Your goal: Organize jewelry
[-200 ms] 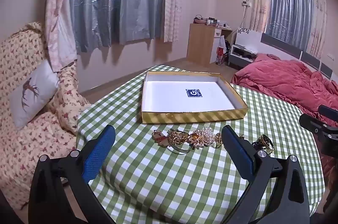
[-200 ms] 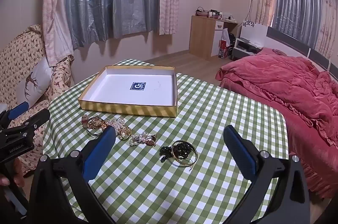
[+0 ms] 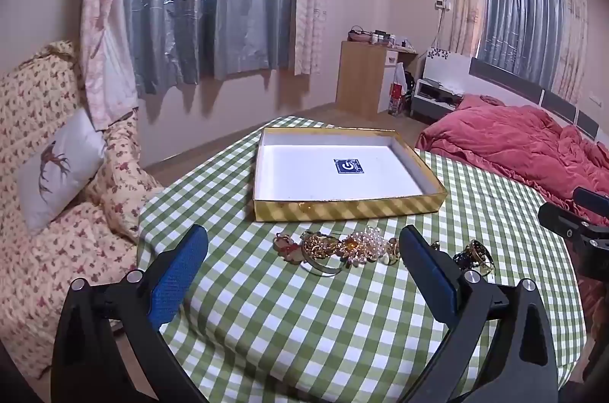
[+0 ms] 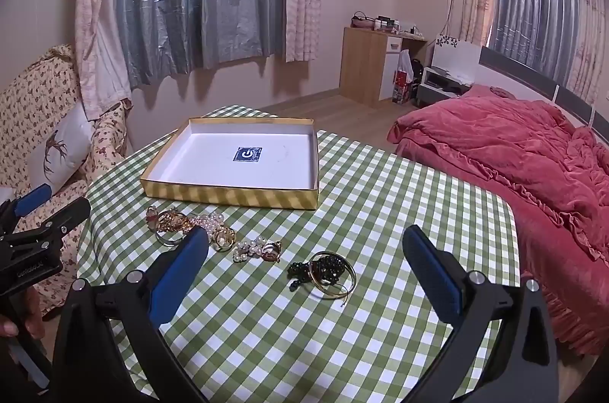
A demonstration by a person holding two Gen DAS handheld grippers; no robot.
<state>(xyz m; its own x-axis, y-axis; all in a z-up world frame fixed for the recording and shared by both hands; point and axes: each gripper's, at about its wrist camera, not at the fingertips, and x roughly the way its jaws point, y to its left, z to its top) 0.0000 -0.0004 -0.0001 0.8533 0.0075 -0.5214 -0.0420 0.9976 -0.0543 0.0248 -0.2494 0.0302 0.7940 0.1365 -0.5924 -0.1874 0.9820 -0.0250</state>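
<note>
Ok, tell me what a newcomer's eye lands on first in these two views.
First, the shallow gold-striped cardboard box with a white inside, sitting empty at the far part of the green-and-white checked tablecloth. Next, the row of gold and pearl jewelry lying just in front of it, with a black bead bracelet and gold bangle apart to the right. Both grippers hang open above the cloth, holding nothing.

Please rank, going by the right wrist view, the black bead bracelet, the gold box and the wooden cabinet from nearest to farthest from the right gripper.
1. Black bead bracelet, on the tablecloth just ahead of the right gripper.
2. Gold box, farther back, left of centre.
3. Wooden cabinet, against the far wall.
</note>
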